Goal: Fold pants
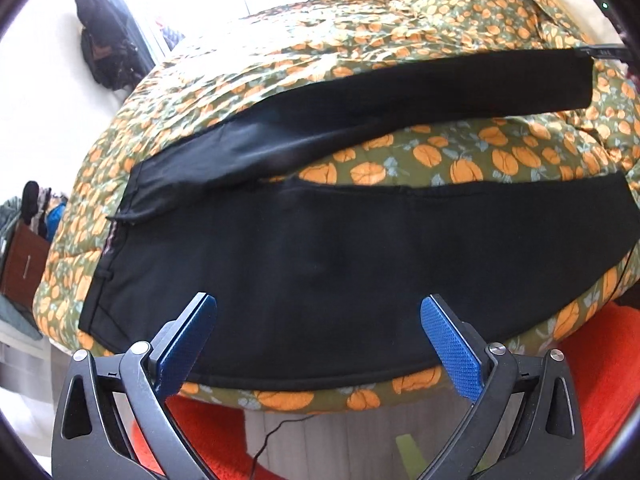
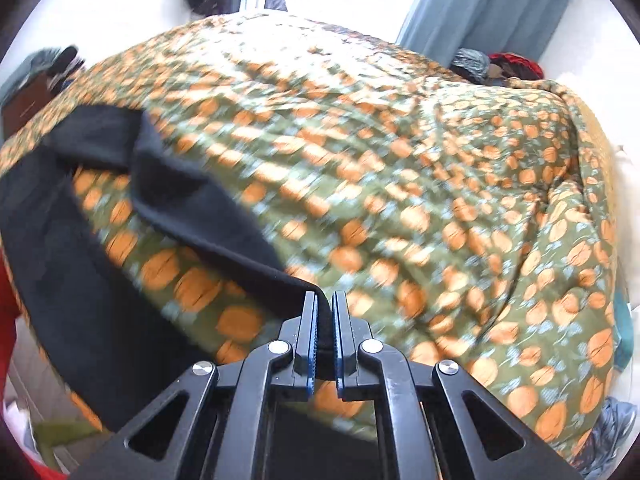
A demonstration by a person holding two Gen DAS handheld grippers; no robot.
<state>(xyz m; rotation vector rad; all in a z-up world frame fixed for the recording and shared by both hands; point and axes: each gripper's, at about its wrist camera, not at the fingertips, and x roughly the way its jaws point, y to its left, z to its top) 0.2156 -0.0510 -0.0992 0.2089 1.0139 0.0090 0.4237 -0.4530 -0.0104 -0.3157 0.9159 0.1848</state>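
Observation:
Black pants (image 1: 320,264) lie spread on a bed, waist to the left and both legs running right. The near leg crosses the middle of the left wrist view and the far leg (image 1: 440,88) lies behind it. My left gripper (image 1: 318,302) hangs open over the near leg by the bed's front edge, with nothing between its blue pads. In the blurred right wrist view, my right gripper (image 2: 325,300) is shut on the end of one pant leg (image 2: 180,200). That black cloth stretches away from it to the upper left.
A green bedspread with orange pumpkins (image 1: 400,40) covers the whole bed (image 2: 400,160). An orange-red rug (image 1: 600,360) and a thin cable (image 1: 272,436) lie on the floor below the front edge. A dark bag (image 1: 104,40) hangs on the wall. Clothes (image 2: 500,64) pile up beside a blue curtain (image 2: 480,0).

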